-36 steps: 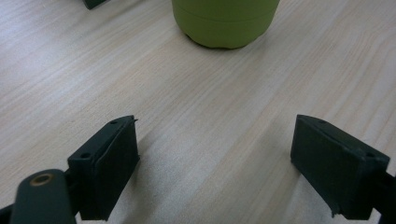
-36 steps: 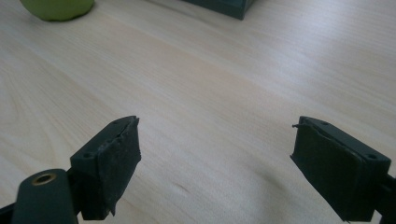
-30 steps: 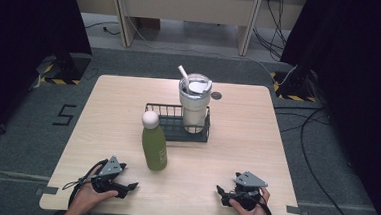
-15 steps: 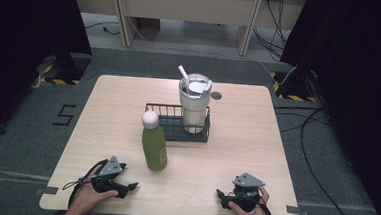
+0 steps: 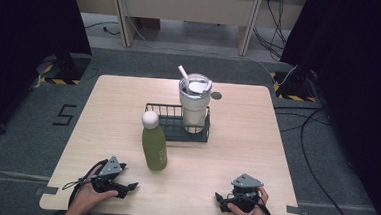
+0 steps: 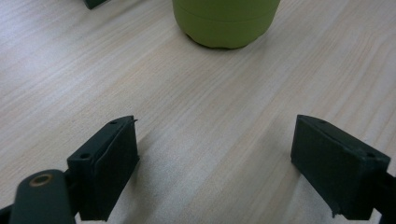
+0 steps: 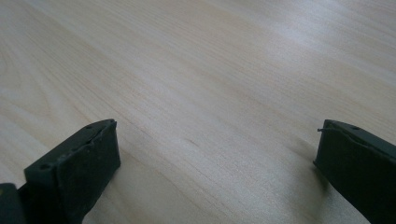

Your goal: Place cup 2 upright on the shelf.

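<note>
One green bottle [image 5: 154, 146], one tumbler [image 5: 194, 104], one wire basket [image 5: 170, 120].

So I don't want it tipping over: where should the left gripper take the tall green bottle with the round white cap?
Probably the green bottle mid-body, approached level from the near side: it stands upright, straight-walled, with the left gripper open before it.

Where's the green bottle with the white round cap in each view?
High view: green bottle with the white round cap stands upright left of centre, just in front of the black wire basket.
Left gripper view: its green base at top centre, beyond the open jaws.
Right gripper view: not in it.
Shared landmark: light wooden tabletop.
</note>
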Demonstrator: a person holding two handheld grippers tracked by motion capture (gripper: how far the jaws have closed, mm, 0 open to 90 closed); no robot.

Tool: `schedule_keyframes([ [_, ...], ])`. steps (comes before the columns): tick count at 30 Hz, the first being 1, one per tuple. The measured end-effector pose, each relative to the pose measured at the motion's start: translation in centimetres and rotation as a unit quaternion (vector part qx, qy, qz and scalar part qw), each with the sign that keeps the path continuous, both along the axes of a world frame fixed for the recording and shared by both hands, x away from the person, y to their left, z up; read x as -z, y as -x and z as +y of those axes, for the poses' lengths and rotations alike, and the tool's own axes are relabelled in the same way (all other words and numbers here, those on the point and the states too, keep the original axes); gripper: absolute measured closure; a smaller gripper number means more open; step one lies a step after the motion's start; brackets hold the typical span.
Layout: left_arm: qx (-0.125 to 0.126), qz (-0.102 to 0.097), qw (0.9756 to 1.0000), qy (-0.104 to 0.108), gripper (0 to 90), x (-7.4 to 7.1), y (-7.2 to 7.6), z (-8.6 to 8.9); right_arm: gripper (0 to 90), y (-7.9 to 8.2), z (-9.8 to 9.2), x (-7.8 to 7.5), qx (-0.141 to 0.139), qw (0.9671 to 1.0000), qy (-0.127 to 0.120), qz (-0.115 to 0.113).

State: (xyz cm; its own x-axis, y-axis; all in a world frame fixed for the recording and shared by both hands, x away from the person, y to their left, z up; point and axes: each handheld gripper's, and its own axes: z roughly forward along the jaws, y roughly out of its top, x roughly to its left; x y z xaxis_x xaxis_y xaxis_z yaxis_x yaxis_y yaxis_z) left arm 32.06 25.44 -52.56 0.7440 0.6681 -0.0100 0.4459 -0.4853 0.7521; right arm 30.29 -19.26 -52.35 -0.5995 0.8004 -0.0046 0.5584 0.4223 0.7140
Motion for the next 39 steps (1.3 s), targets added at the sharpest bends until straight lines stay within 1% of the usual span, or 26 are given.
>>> schedule_keyframes([
  [2,0.0,0.0,1.0,0.005,14.7,0.0,0.0,0.0,0.2,0.0,0.0,0.0,0.0,1.0,0.0,0.0],
  [4,-0.002,-0.004,1.0,0.004,14.9,0.0,0.1,0.1,0.3,0.0,0.0,0.0,-0.001,1.0,0.0,-0.001],
  [8,-0.001,-0.018,0.9998,0.006,15.0,-0.1,0.2,0.0,0.3,0.0,0.0,0.0,0.0,1.0,0.0,-0.002],
  [9,-0.001,-0.023,0.9996,0.016,15.1,-0.2,0.2,0.1,0.2,0.0,0.0,0.0,0.0,1.0,0.0,-0.002],
  [10,-0.001,-0.023,0.9996,0.016,15.1,-0.2,0.2,0.1,0.2,0.0,0.0,0.0,0.0,1.0,0.0,-0.002],
  [11,-0.004,-0.024,0.9995,0.023,15.1,-0.2,0.2,0.2,0.2,0.0,0.0,0.0,0.0,1.0,0.0,-0.002],
  [14,-0.01,-0.033,0.9989,0.032,15.1,-0.3,0.2,0.2,0.2,0.0,0.0,0.0,0.0,1.0,0.0,-0.002],
  [16,-0.014,-0.039,0.9982,0.044,15.1,-0.5,0.2,0.2,0.3,0.0,0.0,0.0,0.0,1.0,0.0,-0.002],
  [17,-0.014,-0.041,0.9976,0.054,15.0,-0.6,0.2,0.2,0.2,0.0,0.0,0.0,0.0,1.0,0.0,-0.002],
  [18,-0.014,-0.041,0.9972,0.061,15.0,-0.6,0.3,0.2,0.3,0.0,0.0,0.0,0.0,1.0,0.0,-0.002],
  [20,-0.016,-0.047,0.9961,0.074,15.0,-0.8,0.3,0.0,0.2,0.0,0.0,0.0,0.0,1.0,0.0,-0.002],
  [23,-0.016,-0.051,0.9947,0.088,15.0,-0.9,0.2,-0.1,0.3,0.1,-0.1,0.0,-0.001,1.0,-0.001,-0.002],
  [25,-0.019,-0.057,0.9928,0.104,15.0,-1.0,0.1,-0.3,0.3,0.1,-0.1,0.0,-0.001,1.0,-0.001,-0.003],
  [32,-0.02,-0.065,0.9898,0.125,15.0,-1.4,-0.3,-0.5,0.3,0.1,-0.1,0.1,0.0,1.0,-0.002,-0.004],
  [38,-0.017,-0.072,0.9883,0.133,15.0,-1.9,-0.9,-1.0,0.3,0.1,-0.1,0.1,0.0,1.0,-0.002,-0.004],
  [39,-0.016,-0.073,0.9883,0.133,14.9,-1.9,-1.0,-1.1,0.3,0.1,-0.1,0.1,0.0,1.0,-0.002,-0.004],
])
